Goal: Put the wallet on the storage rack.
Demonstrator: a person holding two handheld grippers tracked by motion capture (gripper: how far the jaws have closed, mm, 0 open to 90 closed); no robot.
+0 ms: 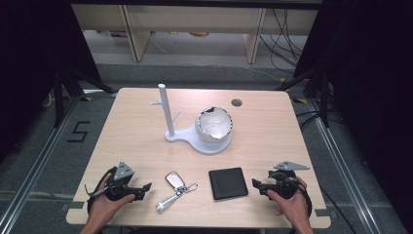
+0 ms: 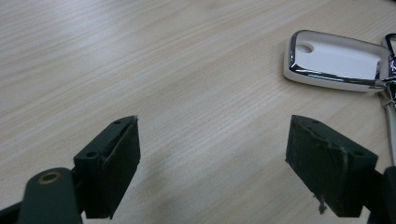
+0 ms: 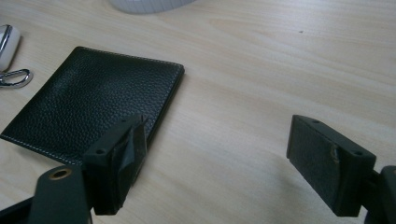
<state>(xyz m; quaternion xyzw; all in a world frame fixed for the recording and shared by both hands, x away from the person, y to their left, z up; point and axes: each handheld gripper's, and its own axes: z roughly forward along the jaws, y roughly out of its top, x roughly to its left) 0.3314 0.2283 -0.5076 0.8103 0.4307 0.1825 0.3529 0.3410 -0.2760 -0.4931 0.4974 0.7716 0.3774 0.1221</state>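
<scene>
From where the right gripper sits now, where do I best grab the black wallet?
Probably the wallet's right edge, coming in low from the right. It lies flat and closed, so only its thin edges fit between the jaws. That edge faces the open right gripper, with bare table between.

The high view looks forward and down from above the person's side of the table [image 1: 146, 107], far enough back to take in the whole tabletop and the floor beyond it. The left gripper view rides on the left gripper [image 2: 212, 154] and looks along its jaws, low and close over the wood, with the key fob [image 2: 334, 60] ahead and to the right of the jaws. The right gripper view sits as close on the right gripper [image 3: 215, 154], with the wallet [image 3: 93, 109] ahead and left of its jaws. Both gripper views share the fob, and the high view holds fob [image 1: 174, 179] and wallet [image 1: 228, 183] together.
</scene>
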